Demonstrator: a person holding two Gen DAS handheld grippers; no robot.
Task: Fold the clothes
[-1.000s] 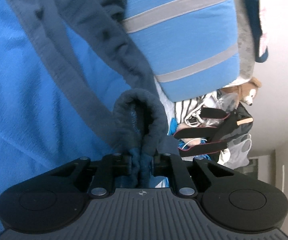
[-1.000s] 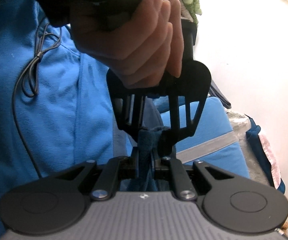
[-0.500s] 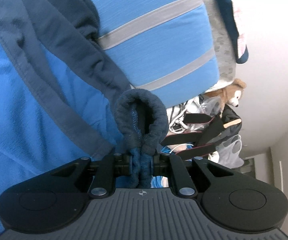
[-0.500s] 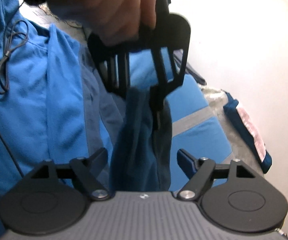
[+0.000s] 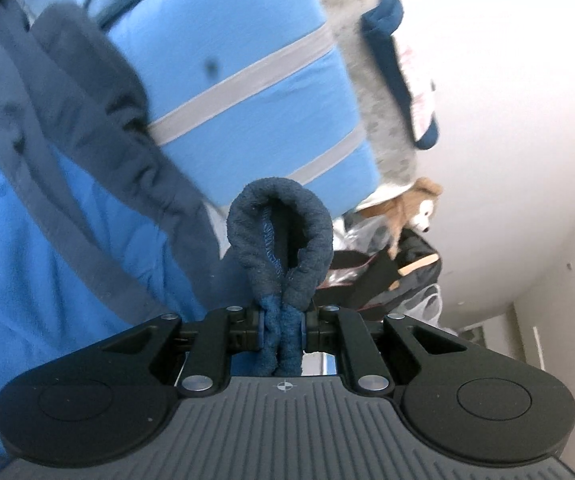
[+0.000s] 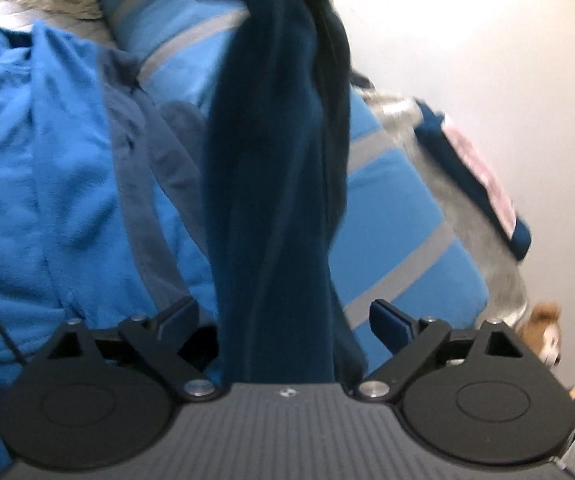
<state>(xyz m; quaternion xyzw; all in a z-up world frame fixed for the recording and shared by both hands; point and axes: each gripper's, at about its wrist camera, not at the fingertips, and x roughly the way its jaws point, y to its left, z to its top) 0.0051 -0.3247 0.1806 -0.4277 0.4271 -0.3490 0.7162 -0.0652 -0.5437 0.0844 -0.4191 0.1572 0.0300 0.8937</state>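
My left gripper [image 5: 282,324] is shut on a bunched loop of the dark navy fleece garment [image 5: 279,236], which bulges up from between its fingers. In the right wrist view the same navy garment [image 6: 271,184] hangs as a long twisted strip from the top of the frame, where the other gripper's black frame is just visible, down between my right gripper's [image 6: 283,316] spread fingers. The right gripper is open; the cloth hangs loose between its pads, not pinched. A bright blue fleece [image 6: 35,152] with grey-blue trim lies beneath on the left.
A blue pillow with grey stripes [image 5: 247,92] lies behind the garments. Beside it are a grey blanket [image 5: 371,92], a navy and pink cloth [image 5: 407,80], a stuffed bear [image 5: 411,208] and a black bag [image 5: 391,272]. A white wall fills the right side.
The right gripper went from shut on the navy garment to open and drew back from the left gripper. The left gripper stayed shut and lifted, stretching the garment into a hanging strip.
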